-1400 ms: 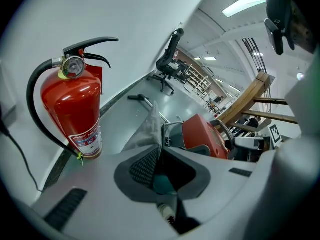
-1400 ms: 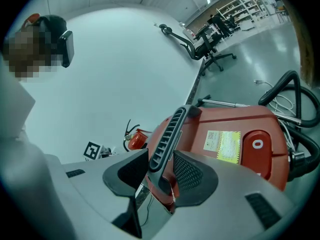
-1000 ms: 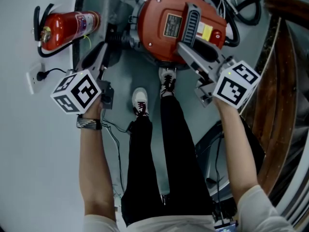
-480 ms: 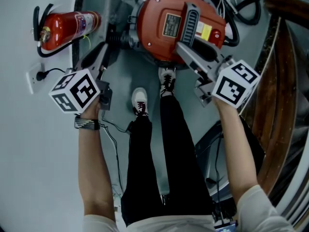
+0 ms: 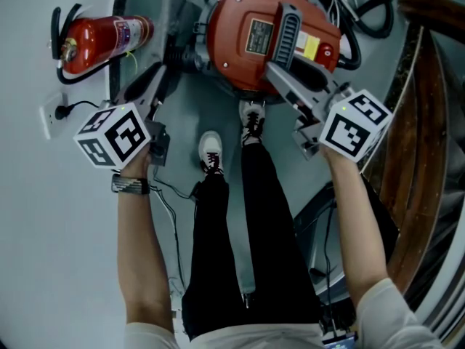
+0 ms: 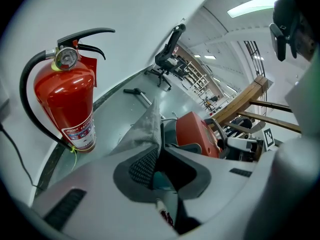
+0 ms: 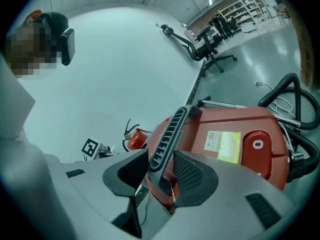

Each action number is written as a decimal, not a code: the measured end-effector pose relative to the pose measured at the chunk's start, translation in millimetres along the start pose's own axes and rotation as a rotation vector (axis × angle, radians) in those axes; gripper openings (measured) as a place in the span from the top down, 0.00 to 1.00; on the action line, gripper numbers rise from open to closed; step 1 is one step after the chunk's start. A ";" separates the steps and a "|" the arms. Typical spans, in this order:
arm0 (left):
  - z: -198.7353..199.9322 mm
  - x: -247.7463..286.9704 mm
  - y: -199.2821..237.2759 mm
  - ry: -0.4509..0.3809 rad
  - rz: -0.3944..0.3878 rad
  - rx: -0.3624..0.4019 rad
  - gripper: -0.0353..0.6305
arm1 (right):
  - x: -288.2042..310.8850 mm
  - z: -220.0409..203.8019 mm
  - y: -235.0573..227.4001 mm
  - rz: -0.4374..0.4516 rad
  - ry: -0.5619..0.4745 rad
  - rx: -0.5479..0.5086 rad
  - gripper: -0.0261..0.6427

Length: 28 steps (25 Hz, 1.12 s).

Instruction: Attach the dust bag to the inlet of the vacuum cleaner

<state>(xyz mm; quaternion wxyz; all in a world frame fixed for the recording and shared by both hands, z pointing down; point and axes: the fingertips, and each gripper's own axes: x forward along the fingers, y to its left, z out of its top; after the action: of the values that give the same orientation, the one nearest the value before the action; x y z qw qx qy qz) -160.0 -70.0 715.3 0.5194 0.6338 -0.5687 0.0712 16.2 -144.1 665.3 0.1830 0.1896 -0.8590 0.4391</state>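
On the floor by the person's feet, the right gripper (image 7: 161,173) has its jaws closed on the black ribbed handle (image 7: 170,139) of the round red vacuum cleaner (image 7: 235,121), probably to steady it, while the left gripper (image 6: 160,169) pinches the grey fabric dust bag (image 6: 145,129) tight between its jaws, just beside the machine, apparently to bring it to the inlet

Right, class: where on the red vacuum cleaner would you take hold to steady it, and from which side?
Its grey ribbed handle, from above, with the jaws across its narrow width: it's a raised bar standing clear of the rounded vacuum cleaner body.
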 end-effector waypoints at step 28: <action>-17.9 -8.1 -7.5 -0.025 0.124 0.325 0.77 | 0.4 0.3 0.9 -0.001 0.005 -0.007 0.71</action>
<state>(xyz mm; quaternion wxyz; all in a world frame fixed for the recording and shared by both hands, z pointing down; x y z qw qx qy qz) -147.8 -52.9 713.5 0.3977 0.6740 -0.5940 0.1860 15.4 -143.9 664.8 0.1861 0.1883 -0.8600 0.4362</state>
